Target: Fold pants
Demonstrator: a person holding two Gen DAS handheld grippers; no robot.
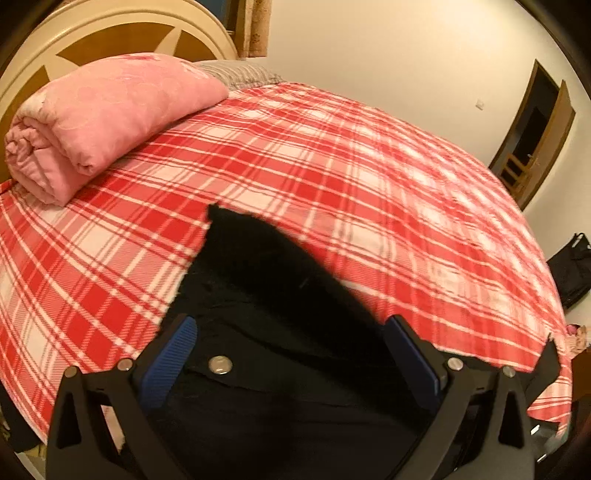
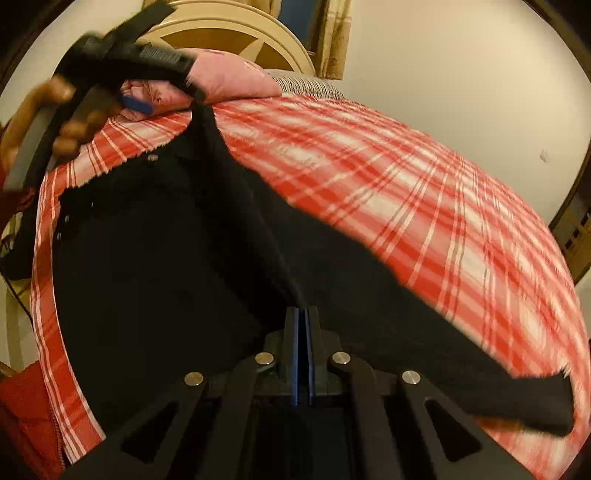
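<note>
Right wrist view: black pants lie on the plaid bedspread, one fold lifted. Right gripper is clenched on that fold. Left gripper stands wide, released, over the waistband snap. Pink blanket sits rolled by the headboard.

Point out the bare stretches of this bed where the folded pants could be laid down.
The widest free patch is the plaid bedspread between the black pants and the far edge by the wall. A narrower strip lies between the pants and the rolled pink quilt. The near edge is crowded: pants, left gripper and right gripper.
</note>
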